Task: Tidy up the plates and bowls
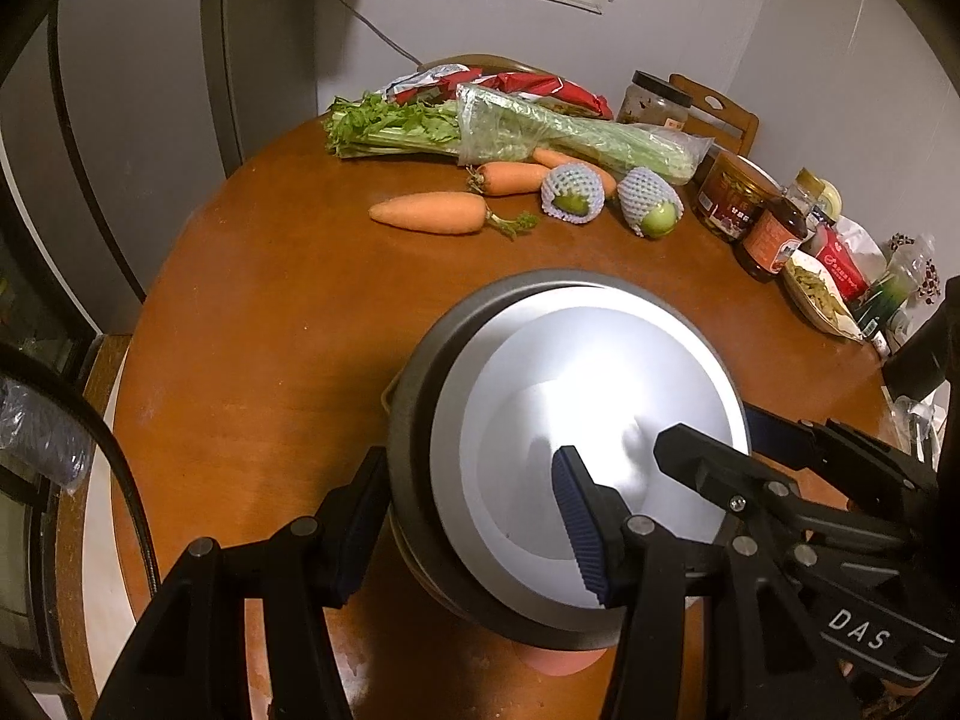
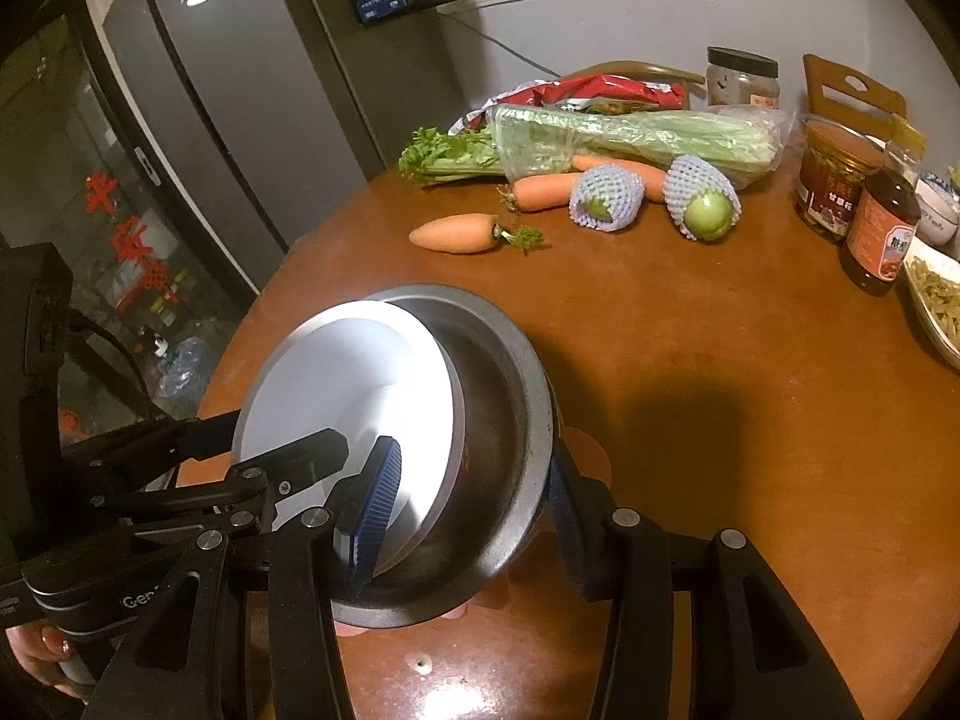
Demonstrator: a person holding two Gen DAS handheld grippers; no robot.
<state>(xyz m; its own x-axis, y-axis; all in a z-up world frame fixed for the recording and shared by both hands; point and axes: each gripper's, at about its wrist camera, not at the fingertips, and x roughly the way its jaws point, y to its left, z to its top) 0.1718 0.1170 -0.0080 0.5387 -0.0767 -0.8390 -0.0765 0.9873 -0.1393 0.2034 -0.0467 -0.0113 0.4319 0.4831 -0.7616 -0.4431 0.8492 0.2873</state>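
A dark metal bowl (image 1: 417, 402) (image 2: 504, 396) with a white dish (image 1: 600, 396) (image 2: 336, 372) leaning inside it is tilted just above the brown table (image 1: 270, 300). My left gripper (image 1: 468, 498) is shut on its near rim, one pad on the outer wall and the other on the white dish. My right gripper (image 2: 474, 492) is shut on the opposite rim the same way. Each gripper shows in the other's view: right gripper (image 1: 720, 438), left gripper (image 2: 270, 438). Something pink (image 1: 558, 663) (image 2: 585, 450) peeks out under the bowl.
Carrots (image 1: 429, 213), two fruits in foam netting (image 1: 573, 195), bagged celery (image 1: 540, 126) and red snack packs lie at the far side. Jars, a sauce bottle (image 1: 774, 234) and a dish of food (image 1: 822, 300) crowd the right edge. A fridge (image 2: 240, 90) stands to the left.
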